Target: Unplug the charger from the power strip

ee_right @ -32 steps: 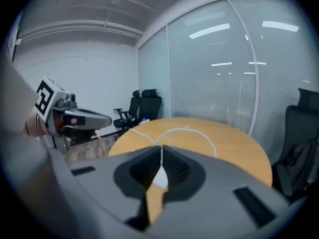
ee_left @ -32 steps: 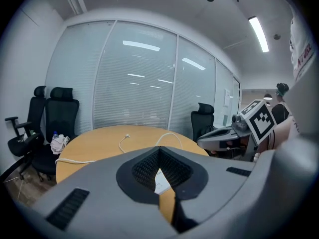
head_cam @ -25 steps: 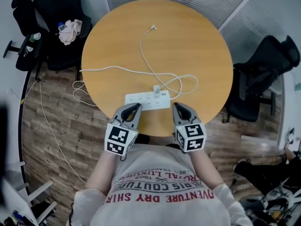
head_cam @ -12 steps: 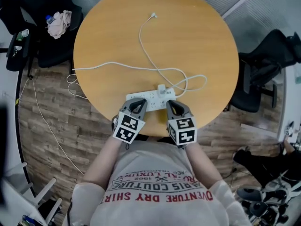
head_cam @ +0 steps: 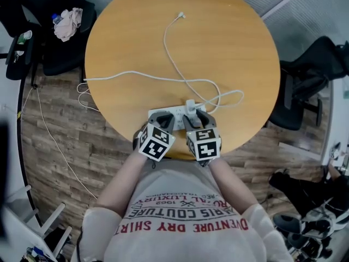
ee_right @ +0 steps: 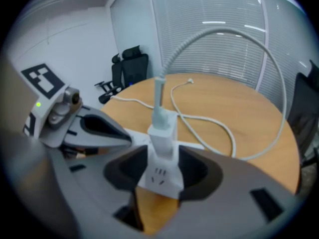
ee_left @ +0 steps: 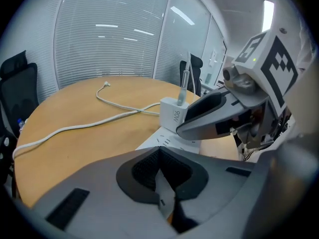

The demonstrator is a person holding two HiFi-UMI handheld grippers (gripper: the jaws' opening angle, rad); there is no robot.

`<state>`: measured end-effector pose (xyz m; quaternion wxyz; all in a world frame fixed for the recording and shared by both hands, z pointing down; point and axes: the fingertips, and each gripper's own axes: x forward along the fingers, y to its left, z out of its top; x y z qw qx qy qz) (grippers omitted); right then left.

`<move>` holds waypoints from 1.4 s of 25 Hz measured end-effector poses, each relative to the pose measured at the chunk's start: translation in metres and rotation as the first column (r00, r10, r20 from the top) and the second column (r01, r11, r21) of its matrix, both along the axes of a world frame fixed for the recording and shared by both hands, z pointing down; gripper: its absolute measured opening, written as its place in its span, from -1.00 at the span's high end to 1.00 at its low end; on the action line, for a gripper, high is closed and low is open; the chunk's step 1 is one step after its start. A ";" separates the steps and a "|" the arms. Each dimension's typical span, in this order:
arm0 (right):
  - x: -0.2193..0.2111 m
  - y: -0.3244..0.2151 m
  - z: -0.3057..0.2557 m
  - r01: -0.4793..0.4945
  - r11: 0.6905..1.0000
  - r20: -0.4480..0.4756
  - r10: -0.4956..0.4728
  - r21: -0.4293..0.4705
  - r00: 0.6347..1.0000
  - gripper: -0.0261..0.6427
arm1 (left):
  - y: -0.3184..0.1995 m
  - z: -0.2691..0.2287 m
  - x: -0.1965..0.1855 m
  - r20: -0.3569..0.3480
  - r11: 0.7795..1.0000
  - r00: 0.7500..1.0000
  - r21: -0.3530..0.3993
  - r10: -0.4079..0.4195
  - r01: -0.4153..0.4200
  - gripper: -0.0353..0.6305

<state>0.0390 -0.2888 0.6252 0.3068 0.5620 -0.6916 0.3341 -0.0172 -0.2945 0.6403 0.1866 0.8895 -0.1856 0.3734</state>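
Both my hands are dropping onto the power strip (head_cam: 173,113). My right fingers (ee_right: 219,180) are opening around the charger (ee_right: 160,133), not gripping yet. My left fingers (ee_left: 142,169) are staying together over the strip's left end.

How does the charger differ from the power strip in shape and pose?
The charger is a small block standing upright; the power strip is a long flat bar lying on the table. The charger has a cable at its top; the power strip shows socket holes. Both are white.
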 end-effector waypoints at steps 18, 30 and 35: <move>0.001 -0.014 0.012 -0.080 0.995 -0.068 0.076 -0.063 0.995 0.44 | -0.010 0.000 -0.004 -0.023 0.998 0.998 -0.044 -0.056 0.055 0.79; 0.001 -0.019 -0.016 -0.093 0.996 -0.078 0.092 -0.015 0.993 0.45 | -0.012 0.002 -0.004 0.002 0.999 0.999 0.015 -0.048 0.048 0.79; 0.001 -0.021 -0.034 -0.078 0.997 -0.056 0.080 0.028 0.995 0.45 | -0.011 0.003 -0.007 0.007 0.998 0.999 0.034 -0.047 0.047 0.79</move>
